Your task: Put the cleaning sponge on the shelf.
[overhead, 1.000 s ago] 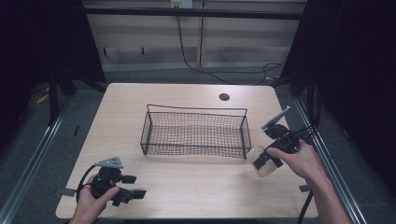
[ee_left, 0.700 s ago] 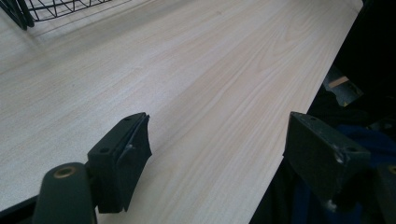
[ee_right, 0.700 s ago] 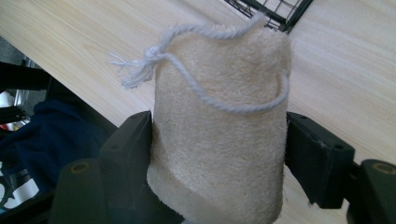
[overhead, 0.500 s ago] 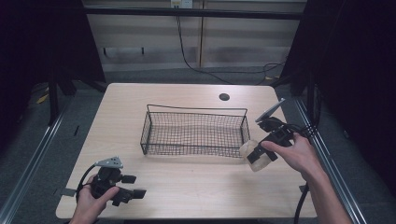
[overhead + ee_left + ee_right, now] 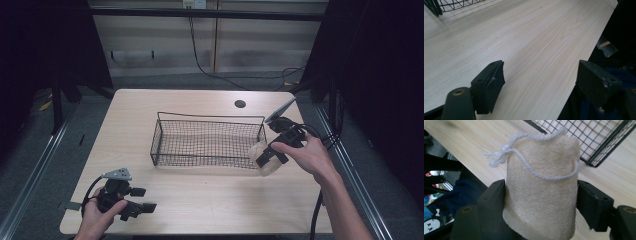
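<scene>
Item in transit: your right hand-held gripper (image 5: 266, 159), jaws clamped on the loofah sponge (image 5: 541, 187), has lifted it from the worktop (image 5: 210, 197) toward the wire basket (image 5: 207, 142), likely the drop-off, while your left hand-held gripper (image 5: 142, 209) rests open.

Rough fibrous loofah (image 5: 541, 190), matt wooden table (image 5: 210, 200)
</scene>
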Action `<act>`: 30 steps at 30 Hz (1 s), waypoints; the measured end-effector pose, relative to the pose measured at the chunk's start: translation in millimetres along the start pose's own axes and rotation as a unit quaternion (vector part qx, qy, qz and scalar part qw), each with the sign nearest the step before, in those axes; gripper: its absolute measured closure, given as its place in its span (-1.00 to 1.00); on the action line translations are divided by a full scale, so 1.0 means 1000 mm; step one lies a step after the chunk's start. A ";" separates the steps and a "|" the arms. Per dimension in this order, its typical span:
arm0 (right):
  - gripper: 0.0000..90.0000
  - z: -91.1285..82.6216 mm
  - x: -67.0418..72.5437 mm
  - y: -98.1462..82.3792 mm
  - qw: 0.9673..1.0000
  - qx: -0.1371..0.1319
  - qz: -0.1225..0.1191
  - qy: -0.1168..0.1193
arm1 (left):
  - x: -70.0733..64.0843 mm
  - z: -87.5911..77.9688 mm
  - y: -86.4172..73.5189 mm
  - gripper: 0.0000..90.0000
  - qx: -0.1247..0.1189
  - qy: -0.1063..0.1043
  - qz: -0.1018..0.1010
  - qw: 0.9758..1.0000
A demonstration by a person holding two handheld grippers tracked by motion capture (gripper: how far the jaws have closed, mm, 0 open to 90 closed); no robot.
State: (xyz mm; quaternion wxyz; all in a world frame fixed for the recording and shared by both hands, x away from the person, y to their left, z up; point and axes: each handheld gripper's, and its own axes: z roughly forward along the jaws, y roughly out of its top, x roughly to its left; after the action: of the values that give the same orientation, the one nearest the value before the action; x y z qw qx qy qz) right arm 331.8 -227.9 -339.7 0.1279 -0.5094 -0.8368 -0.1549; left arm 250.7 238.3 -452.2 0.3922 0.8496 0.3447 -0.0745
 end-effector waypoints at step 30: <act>-0.40 0.016 -0.002 0.050 0.999 -0.002 0.042 -0.023 | 0.001 -0.001 0.000 -0.51 0.001 -0.002 0.001 1.000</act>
State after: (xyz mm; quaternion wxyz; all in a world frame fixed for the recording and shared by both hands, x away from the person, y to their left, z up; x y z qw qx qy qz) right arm 376.3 -201.1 -348.8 0.1140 -0.5478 -0.8170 -0.1394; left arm 251.1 239.3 -452.0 0.3921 0.8504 0.3426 -0.0762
